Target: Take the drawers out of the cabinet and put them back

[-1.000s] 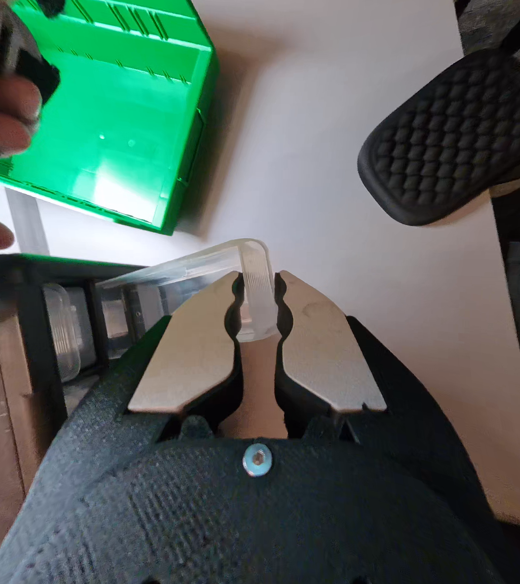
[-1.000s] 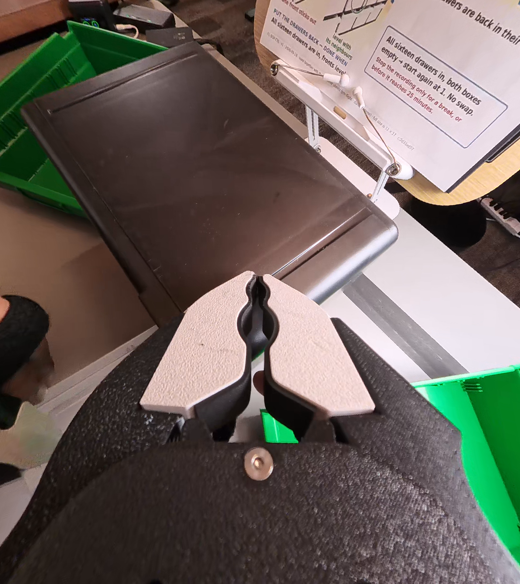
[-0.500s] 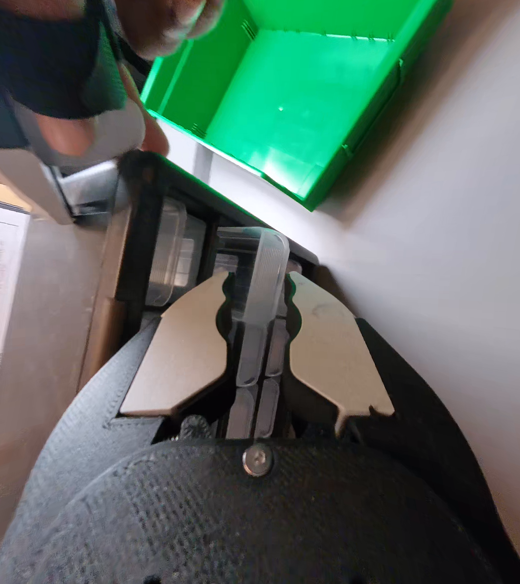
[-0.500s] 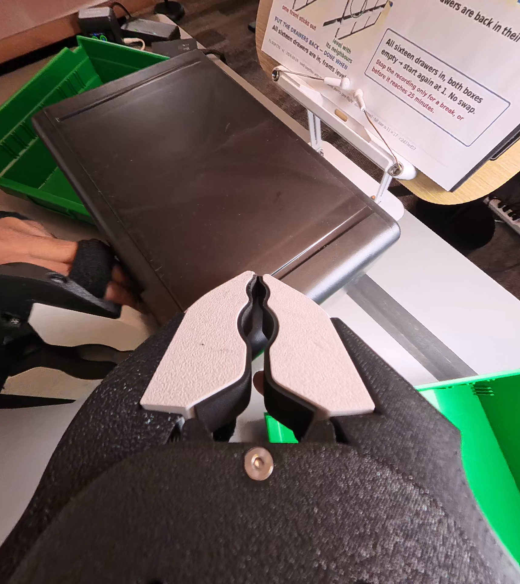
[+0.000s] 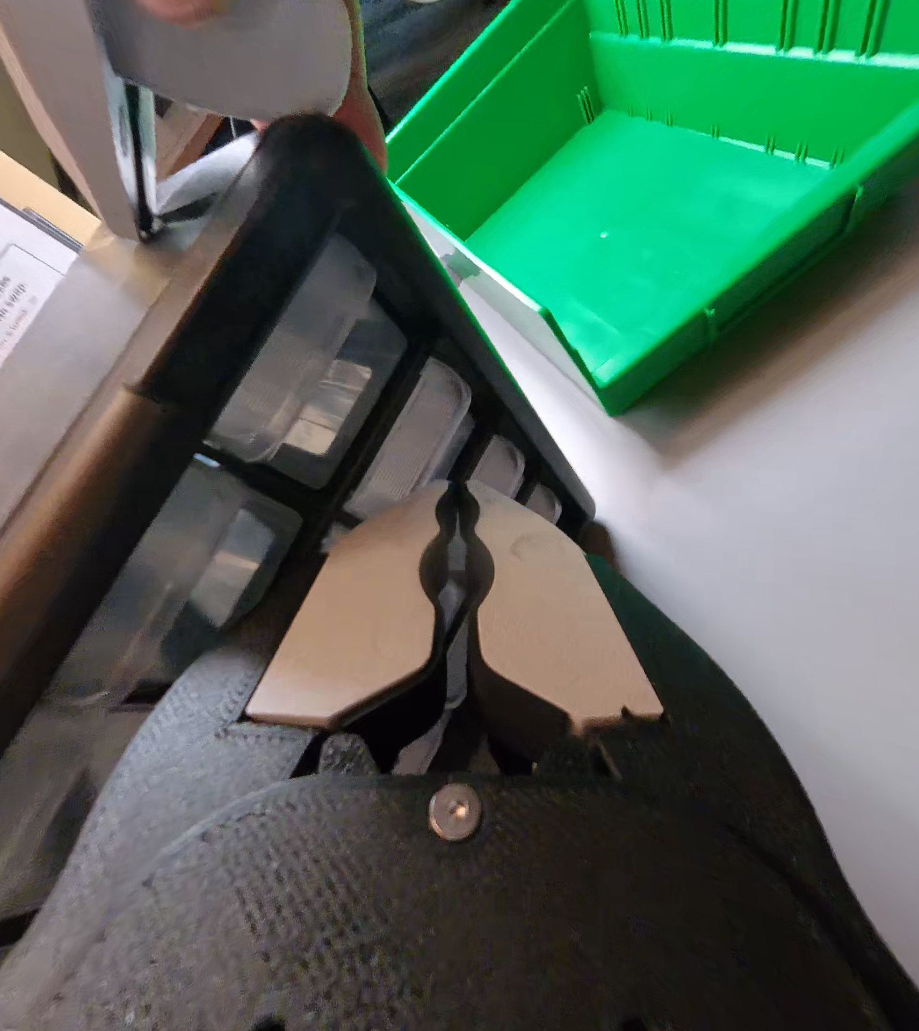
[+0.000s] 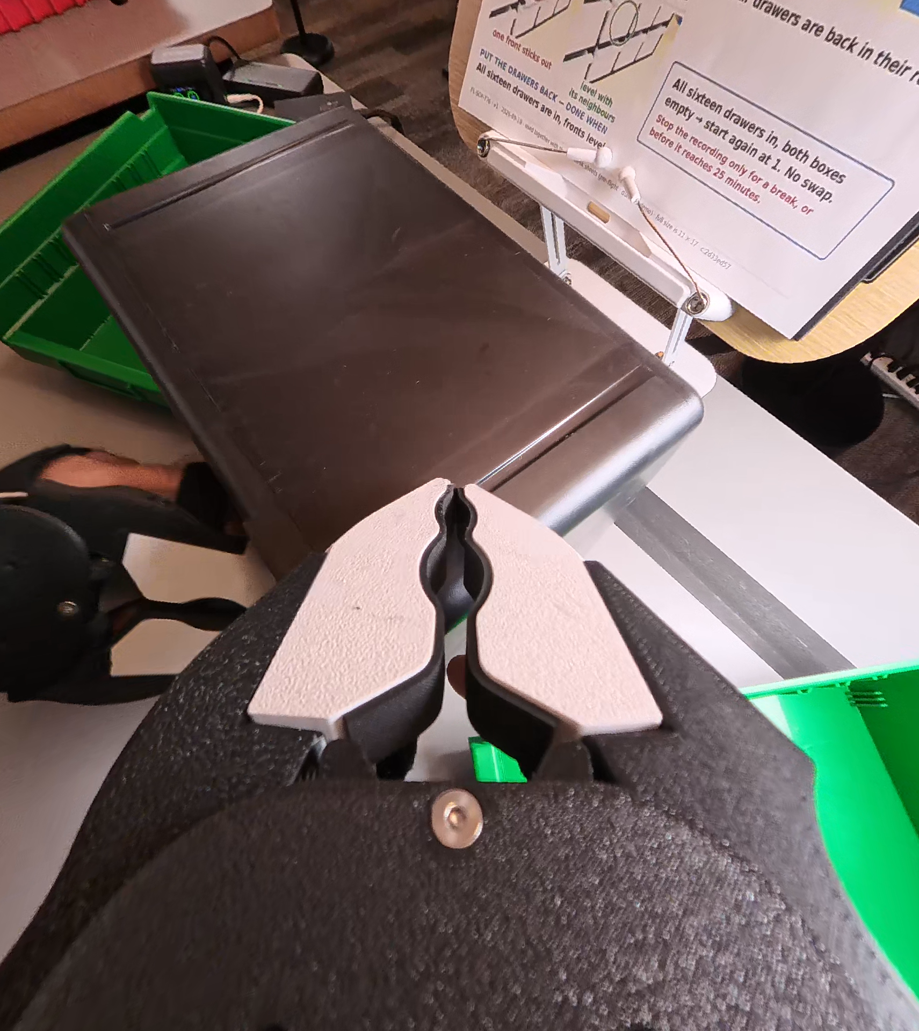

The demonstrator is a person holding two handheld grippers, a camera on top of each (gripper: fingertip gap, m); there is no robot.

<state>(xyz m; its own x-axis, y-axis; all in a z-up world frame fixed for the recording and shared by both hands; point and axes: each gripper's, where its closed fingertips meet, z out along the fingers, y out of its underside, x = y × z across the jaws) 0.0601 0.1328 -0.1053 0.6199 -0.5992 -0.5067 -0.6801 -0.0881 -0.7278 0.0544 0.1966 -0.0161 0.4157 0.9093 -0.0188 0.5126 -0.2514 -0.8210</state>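
The black cabinet [image 5: 301, 167] fills the left of the left wrist view, with clear drawers [image 5: 306, 379] seated in its slots. My left gripper [image 5: 458, 491] is shut, its tips against the cabinet front near a lower clear drawer [image 5: 418, 435]. A sliver of clear plastic shows behind the slit between the fingers; I cannot tell if it is pinched. In the right wrist view my right gripper [image 6: 457, 491] is shut and empty, just above the near edge of the cabinet top [image 6: 362, 335]. The left gripper body [image 6: 27, 586] and a hand show at the left.
An empty green bin [image 5: 669, 195] stands on the white table [image 5: 780, 558] right of the cabinet. The right wrist view shows another green bin [image 6: 83, 223] behind the cabinet, one at the right [image 6: 892, 809], and a sheet on a white stand [image 6: 725, 139].
My left gripper carried a clear drawer to the cabinet front; the drawer no longer sticks out between the fingers, and the jaws have closed. The right gripper has stayed shut over the cabinet top.
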